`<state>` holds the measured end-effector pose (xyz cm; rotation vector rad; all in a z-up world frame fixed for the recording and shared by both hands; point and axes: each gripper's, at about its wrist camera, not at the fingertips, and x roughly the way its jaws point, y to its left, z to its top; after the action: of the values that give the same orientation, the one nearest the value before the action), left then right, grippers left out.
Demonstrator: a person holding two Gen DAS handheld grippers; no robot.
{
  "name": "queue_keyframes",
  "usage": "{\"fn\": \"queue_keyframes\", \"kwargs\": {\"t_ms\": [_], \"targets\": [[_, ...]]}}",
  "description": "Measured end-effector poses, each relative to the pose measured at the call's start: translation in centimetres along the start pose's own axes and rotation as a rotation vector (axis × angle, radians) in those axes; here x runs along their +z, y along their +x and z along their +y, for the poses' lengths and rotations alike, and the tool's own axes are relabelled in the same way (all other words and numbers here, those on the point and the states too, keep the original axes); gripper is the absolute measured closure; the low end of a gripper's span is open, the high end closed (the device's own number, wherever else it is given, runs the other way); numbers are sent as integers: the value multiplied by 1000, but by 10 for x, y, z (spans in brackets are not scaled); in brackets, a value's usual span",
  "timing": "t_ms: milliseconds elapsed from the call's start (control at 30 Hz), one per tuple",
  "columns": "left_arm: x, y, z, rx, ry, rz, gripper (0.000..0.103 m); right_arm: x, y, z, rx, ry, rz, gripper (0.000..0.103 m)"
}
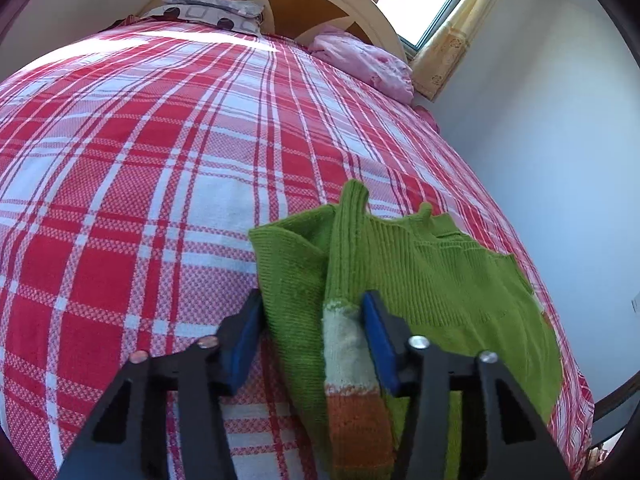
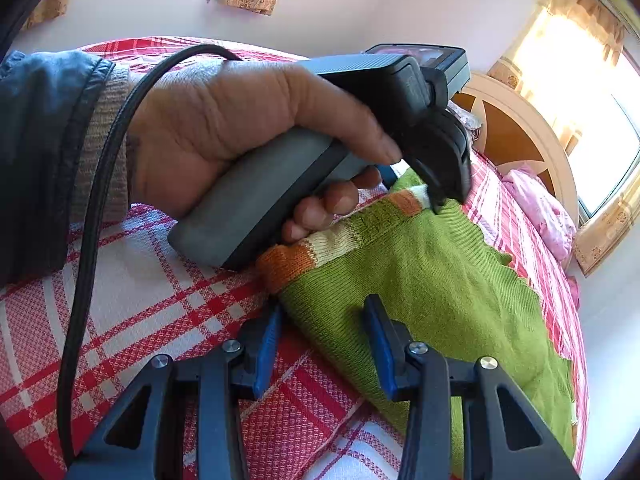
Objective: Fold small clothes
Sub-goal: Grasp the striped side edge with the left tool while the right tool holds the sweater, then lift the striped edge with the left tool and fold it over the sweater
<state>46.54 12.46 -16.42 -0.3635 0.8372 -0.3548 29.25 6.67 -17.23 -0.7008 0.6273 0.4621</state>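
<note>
A small green knit sweater (image 1: 432, 280) with white and orange cuff stripes lies partly folded on the red plaid bed (image 1: 140, 160). My left gripper (image 1: 314, 304) is open, its blue pads on either side of the striped sleeve edge. In the right wrist view the sweater (image 2: 432, 280) lies ahead and to the right. My right gripper (image 2: 324, 316) is open, its jaws straddling the sweater's near corner by the orange stripe. The left gripper (image 2: 440, 200), held in a hand (image 2: 240, 120), rests its tips on the striped edge farther back.
A patterned pillow (image 1: 212, 10) and a pink bundle of cloth (image 1: 364, 64) lie at the headboard (image 1: 320, 4). A white wall (image 1: 540, 140) runs along the bed's right side. A black cable (image 2: 92, 208) trails from the left gripper over the bed (image 2: 160, 300).
</note>
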Motion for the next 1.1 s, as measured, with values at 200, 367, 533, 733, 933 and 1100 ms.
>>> {"fn": "queue_keyframes", "kwargs": {"t_ms": [200,367,533,733,933,1100], "targets": [[-1,-2,-1,-11,6,-18,88,1,-2,2,11,8,4,85],[-3,-5,-5,19,32,-36,89,1,-3,-4,28,40,5,91],[-4,-6,-6,30,47,-44,89,2,-4,-2,25,39,5,92],[-3,-4,-9,43,60,-44,90,2,2,-11,32,42,7,92],[-1,-5,-22,109,115,-38,91,2,1,-35,96,117,-11,96],[5,-12,-34,134,152,-49,91,1,-8,-44,104,148,-47,96]]}}
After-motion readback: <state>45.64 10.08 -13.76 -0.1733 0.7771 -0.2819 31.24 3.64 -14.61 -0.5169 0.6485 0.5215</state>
